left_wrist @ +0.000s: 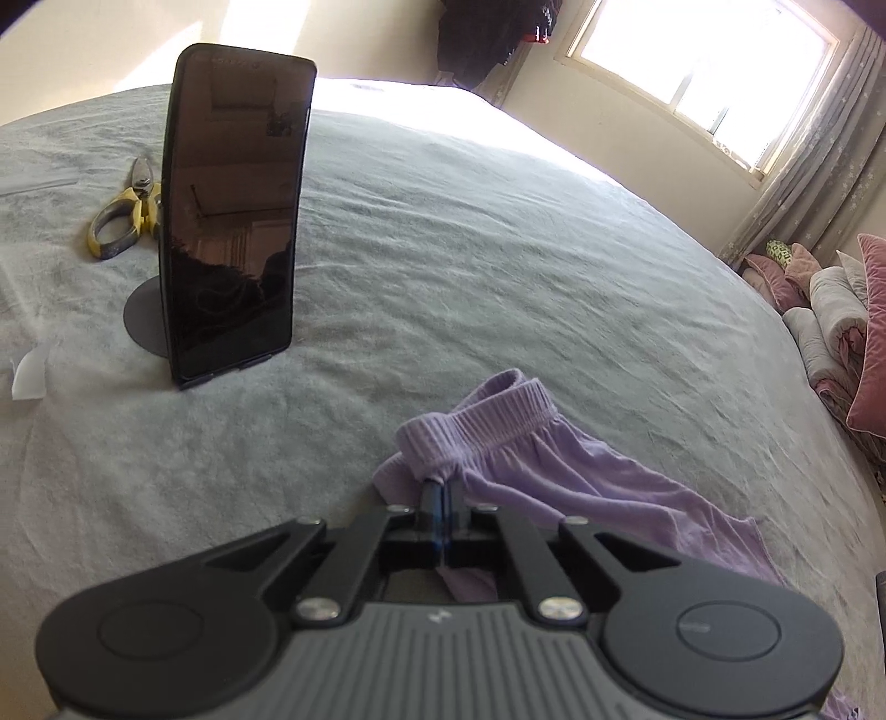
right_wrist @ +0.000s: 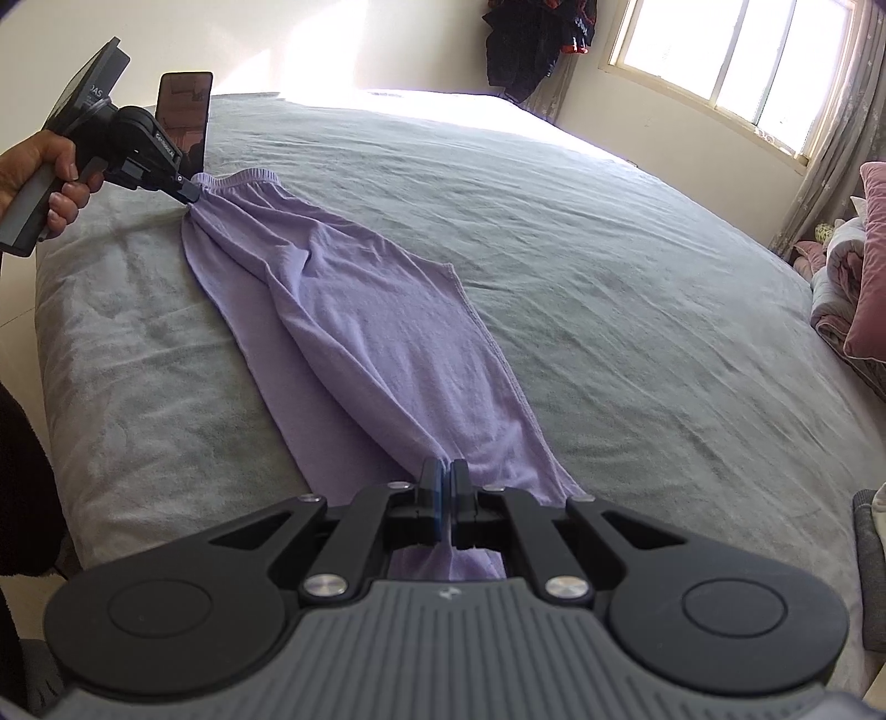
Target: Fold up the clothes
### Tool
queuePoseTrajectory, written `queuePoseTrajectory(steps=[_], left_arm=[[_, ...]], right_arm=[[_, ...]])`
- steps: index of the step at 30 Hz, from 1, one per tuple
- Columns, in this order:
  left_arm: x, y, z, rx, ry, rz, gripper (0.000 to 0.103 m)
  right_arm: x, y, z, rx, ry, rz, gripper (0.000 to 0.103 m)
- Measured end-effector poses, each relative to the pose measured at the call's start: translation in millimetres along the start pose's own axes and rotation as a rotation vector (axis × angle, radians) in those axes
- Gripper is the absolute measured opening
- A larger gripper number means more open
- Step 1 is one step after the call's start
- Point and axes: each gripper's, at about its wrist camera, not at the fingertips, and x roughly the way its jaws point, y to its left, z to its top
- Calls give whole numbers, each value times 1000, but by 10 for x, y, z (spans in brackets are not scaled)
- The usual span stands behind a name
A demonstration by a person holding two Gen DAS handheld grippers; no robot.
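Observation:
A pair of lilac trousers [right_wrist: 354, 327] lies stretched along the near side of a grey-covered bed [right_wrist: 609, 249]. My left gripper [left_wrist: 443, 487] is shut on the ribbed waistband [left_wrist: 487, 421]; it also shows in the right wrist view [right_wrist: 191, 194], held by a hand. My right gripper [right_wrist: 446, 471] is shut on the leg-hem end of the trousers. The cloth runs between the two grippers with long creases.
A dark phone [left_wrist: 232, 221] stands upright on a round stand on the bed, with yellow-handled scissors [left_wrist: 124, 213] behind it. Pink and white bedding [left_wrist: 841, 332] is piled right of the bed. A bright window [right_wrist: 731, 61] and dark hanging clothes [right_wrist: 531, 44] lie beyond.

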Motion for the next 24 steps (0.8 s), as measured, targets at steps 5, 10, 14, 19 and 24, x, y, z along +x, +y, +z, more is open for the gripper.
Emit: queuePoseTrajectory(steps=[5,10,14,19,24], left_arm=[[2,76,64,-21,-9,12,0],[56,105,51,-12,22,41,0],[97,85,21,18,38,75,1],[125,44,-27,38,26,108,5],[-20,14,-56,30,-32,123,37]], right_arm=[[-137,7,20,-23,-28,-2,2],[-87,247,-102,-122,4,31,2],[92,426,-218,-152,66,60,2],[183,476,-263,-105,89,57,6],[41,373,-267,-17,77,35,39]])
